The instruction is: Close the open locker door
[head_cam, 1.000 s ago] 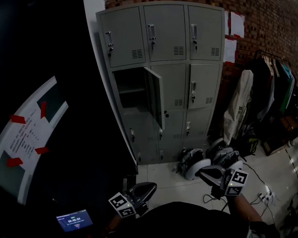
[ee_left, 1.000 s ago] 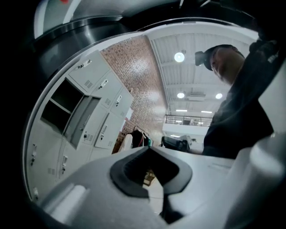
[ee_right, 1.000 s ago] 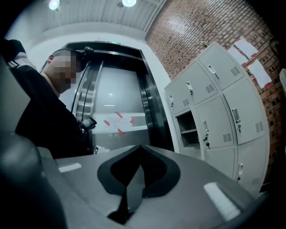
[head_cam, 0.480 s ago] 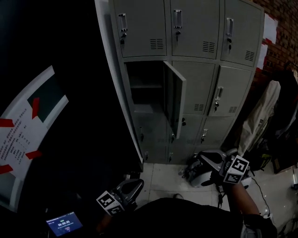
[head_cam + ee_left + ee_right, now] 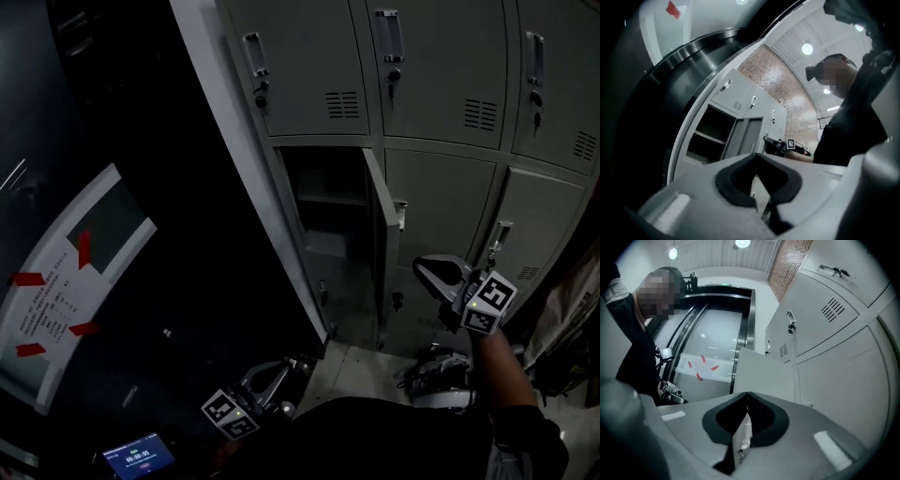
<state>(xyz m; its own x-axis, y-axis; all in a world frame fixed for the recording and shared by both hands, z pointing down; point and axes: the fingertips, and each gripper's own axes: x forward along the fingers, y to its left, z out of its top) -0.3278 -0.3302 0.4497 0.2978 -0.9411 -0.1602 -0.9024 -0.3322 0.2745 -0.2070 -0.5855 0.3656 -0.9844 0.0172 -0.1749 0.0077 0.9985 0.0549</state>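
The grey locker bank [image 5: 441,66] fills the head view. One middle-row door [image 5: 383,234] stands open, seen nearly edge-on, with the dark shelved compartment [image 5: 328,211] to its left. My right gripper [image 5: 424,268] is raised just right of that door's outer face, jaws shut and empty; whether it touches the door I cannot tell. In the right gripper view the door panel [image 5: 764,373] lies straight beyond the shut gripper [image 5: 747,394]. My left gripper [image 5: 298,364] hangs low by the floor, shut on nothing. The left gripper view shows its closed tips [image 5: 756,155], the open compartment [image 5: 710,136] and the door [image 5: 746,136].
A dark curved wall [image 5: 141,187] stands to the left, carrying a white sign with red tape [image 5: 66,281]. A small lit screen [image 5: 137,457] sits at the bottom left. Bags lie on the pale floor [image 5: 361,367] under the lockers, and hanging clothes [image 5: 574,337] are at the right edge.
The lockers have grown much closer and larger in view. My right gripper has risen from near the floor to beside the open door. The left gripper stays low.
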